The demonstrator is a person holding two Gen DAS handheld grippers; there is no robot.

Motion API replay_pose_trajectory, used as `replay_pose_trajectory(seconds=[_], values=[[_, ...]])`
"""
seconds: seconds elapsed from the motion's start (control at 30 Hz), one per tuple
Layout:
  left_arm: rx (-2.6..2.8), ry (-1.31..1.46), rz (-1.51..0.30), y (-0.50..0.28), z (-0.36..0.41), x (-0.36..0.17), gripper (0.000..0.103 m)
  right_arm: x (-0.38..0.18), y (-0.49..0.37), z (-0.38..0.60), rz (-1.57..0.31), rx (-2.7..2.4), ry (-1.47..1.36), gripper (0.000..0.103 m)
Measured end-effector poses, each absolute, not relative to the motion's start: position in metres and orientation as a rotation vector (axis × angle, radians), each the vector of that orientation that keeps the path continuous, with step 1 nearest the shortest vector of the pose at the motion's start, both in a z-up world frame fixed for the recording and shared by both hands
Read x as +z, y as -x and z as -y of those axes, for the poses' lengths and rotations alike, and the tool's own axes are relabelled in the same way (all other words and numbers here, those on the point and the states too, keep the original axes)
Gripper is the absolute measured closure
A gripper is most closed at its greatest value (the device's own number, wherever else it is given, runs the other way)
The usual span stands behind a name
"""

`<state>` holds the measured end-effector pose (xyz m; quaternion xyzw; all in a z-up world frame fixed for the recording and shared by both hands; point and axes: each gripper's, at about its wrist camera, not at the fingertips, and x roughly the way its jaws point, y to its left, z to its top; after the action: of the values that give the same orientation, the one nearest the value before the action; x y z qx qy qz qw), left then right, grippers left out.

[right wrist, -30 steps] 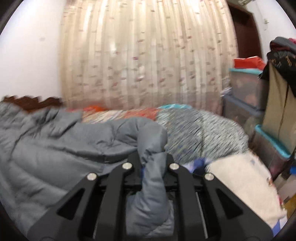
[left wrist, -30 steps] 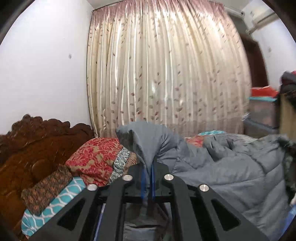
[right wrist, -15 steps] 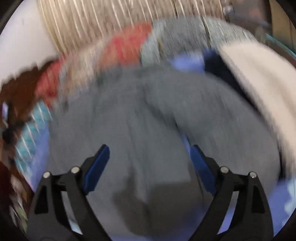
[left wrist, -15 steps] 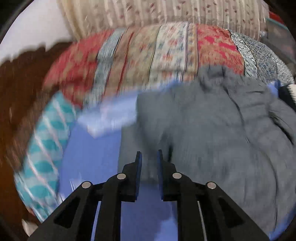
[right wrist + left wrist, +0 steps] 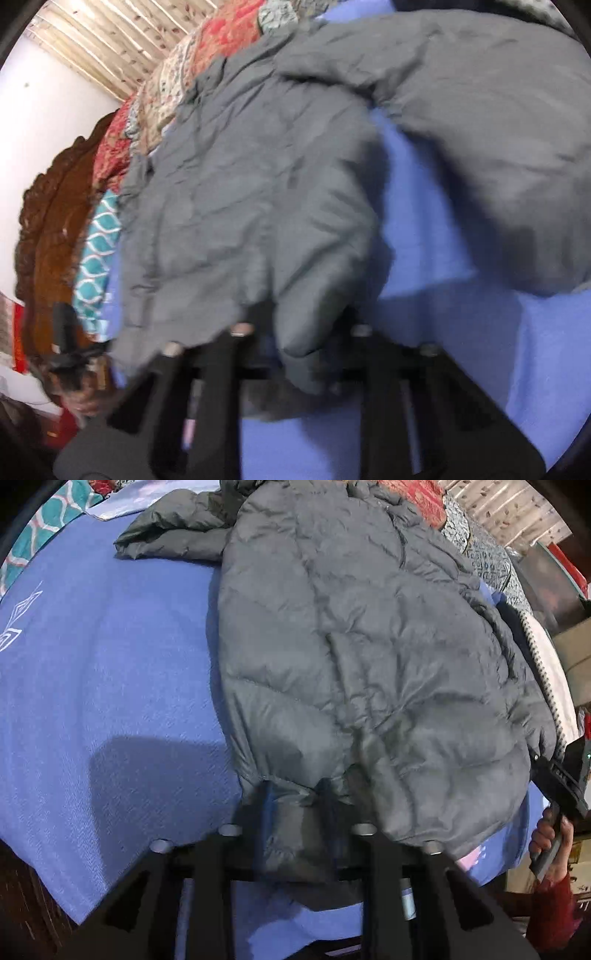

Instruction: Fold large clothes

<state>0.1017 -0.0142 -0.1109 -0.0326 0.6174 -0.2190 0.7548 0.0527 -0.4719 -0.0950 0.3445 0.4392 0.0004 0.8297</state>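
Note:
A large grey puffer jacket (image 5: 362, 635) lies spread on a blue bedsheet (image 5: 103, 664), its sleeve (image 5: 173, 535) bunched at the far end. My left gripper (image 5: 297, 794) is at the jacket's near hem, its fingers closed on a fold of the hem. In the right wrist view the jacket (image 5: 240, 192) spreads away and its other sleeve (image 5: 480, 129) lies to the right. My right gripper (image 5: 303, 332) holds a fold of the hem between its fingers. The right gripper also shows at the edge of the left wrist view (image 5: 565, 775).
Patterned red and teal pillows (image 5: 99, 266) and a carved wooden headboard (image 5: 48, 229) stand at the bed's head. A curtain (image 5: 110, 48) hangs behind. A white knit cloth (image 5: 546, 657) lies along the bed's right side. The blue sheet (image 5: 461, 350) lies bare around the jacket.
Both grippers came down from holding the jacket up in the air. Half a second ago they stood open over it; now each is closed on the near hem of the laid-out jacket.

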Motion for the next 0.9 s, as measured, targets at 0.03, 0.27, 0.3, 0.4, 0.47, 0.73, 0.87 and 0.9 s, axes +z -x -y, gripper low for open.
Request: replay_pose_trajectory(seconds=[0.03,0.27,0.3,0.4,0.47,0.73,0.87,0.9], values=[[-0.494,0.094,-1.336,-0.104,0.013,-0.101,0.076,-0.079,-0.050,0.463,-0.910,0.038,-0.719,0.095],[-0.527,0.144,-1.084,-0.085,-0.034,0.031,0.078,0.045,0.024,0.428,-0.733,0.208,-0.784,0.095],[-0.507,0.131,-1.073,-0.083,-0.040,0.039,0.078,0.052,0.032,0.423,-0.742,0.168,-0.733,0.095],[-0.353,0.006,-1.088,-0.078,-0.049,0.032,0.077,0.035,0.049,0.409,-0.825,0.053,-0.647,0.087],[-0.279,-0.100,-1.148,-0.080,-0.047,0.004,0.076,-0.016,0.055,0.401,-0.959,-0.010,-0.658,0.044],[-0.132,0.055,-1.253,-0.056,-0.122,-0.032,0.076,-0.075,0.119,0.523,-0.727,-0.404,-1.070,0.026],[-0.161,0.062,-1.135,-0.062,-0.110,-0.002,0.076,-0.095,0.107,0.587,-0.606,-0.533,-1.184,0.026],[-0.185,0.063,-1.121,-0.067,-0.103,0.002,0.076,-0.101,0.100,0.603,-0.587,-0.604,-1.167,0.026]])
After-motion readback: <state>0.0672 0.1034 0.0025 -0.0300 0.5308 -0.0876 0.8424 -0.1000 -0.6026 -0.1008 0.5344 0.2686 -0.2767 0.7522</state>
